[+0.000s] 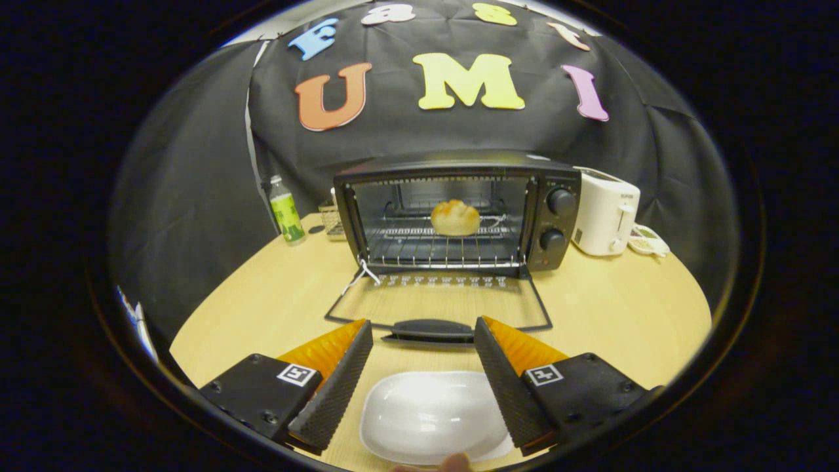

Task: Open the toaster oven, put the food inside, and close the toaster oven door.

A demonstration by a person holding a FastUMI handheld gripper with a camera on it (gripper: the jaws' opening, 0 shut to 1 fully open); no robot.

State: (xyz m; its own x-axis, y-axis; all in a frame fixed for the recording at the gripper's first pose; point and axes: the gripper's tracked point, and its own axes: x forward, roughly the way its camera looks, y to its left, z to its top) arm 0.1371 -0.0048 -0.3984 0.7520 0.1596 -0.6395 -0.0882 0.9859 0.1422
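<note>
A round, fisheye picture looked forward along a hand-held claw over a pale wooden table. The claw's two fingers rose from the lower left and lower right of the frame, spread wide apart and gripping nothing.

Between the fingers, at the bottom centre of the frame, sat an empty white dish with rounded corners. A fingertip of a person touched the bottom edge of the frame, just below the dish.

Just ahead of the fingertips, in the middle of the frame, lay the toaster oven door, folded fully down and flat on the table. Its dark handle sat between the two finger ends. The glass of the door let the wood show through.

Beyond the door, at the centre of the frame, stood the black toaster oven with its mouth open. A golden-brown bread roll rested on the wire rack inside, toward the back. Two round knobs sat one above the other on the oven's right panel.

Right of the oven stood a white toaster, with a small white object just beside it that was too small to make out. Left of the oven, in the middle left of the frame, a clear bottle with a green label stood upright near the table's far edge. Black cloth hung behind everything.
</note>
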